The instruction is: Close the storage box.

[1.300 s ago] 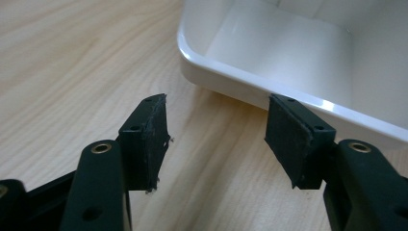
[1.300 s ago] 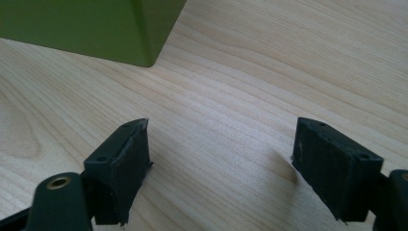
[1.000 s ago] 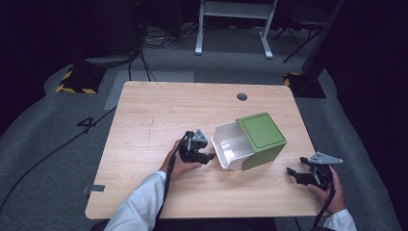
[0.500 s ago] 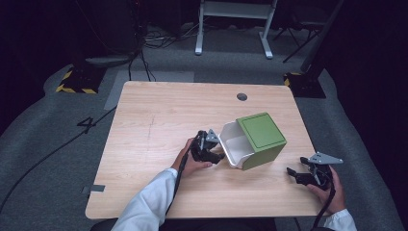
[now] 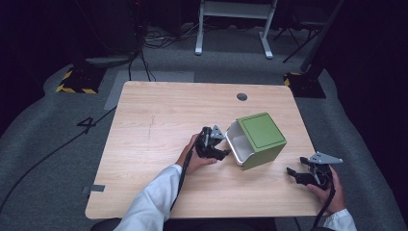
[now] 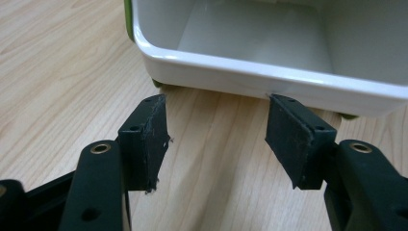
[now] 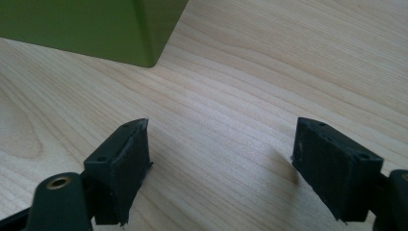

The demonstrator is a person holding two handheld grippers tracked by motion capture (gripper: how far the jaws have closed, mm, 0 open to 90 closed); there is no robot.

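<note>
A green box (image 5: 262, 138) with a white inner liner (image 5: 237, 144) lies on its side on the wooden table (image 5: 159, 120), its open mouth facing left. My left gripper (image 5: 221, 149) stands open right at that mouth. In the left gripper view its jaws straddle bare wood just below the white rim (image 6: 269, 82), apart from it, and the empty white inside (image 6: 260, 33) shows beyond. My right gripper (image 5: 294, 174) stands open near the table's front right, apart from the box. The right gripper view has the box's green corner (image 7: 120, 29) at upper left, with bare wood between the jaws.
A round cable hole (image 5: 242, 96) sits near the table's far edge. Beyond the table are a grey floor (image 5: 57, 144) with cables, a white stand base (image 5: 231, 29) and black-and-yellow hazard tape (image 5: 72, 89). A white sleeve (image 5: 149, 207) reaches in from the bottom.
My left gripper has moved right, from well left of the box up to its white open mouth. The box has shifted slightly. The right gripper has stayed put.
</note>
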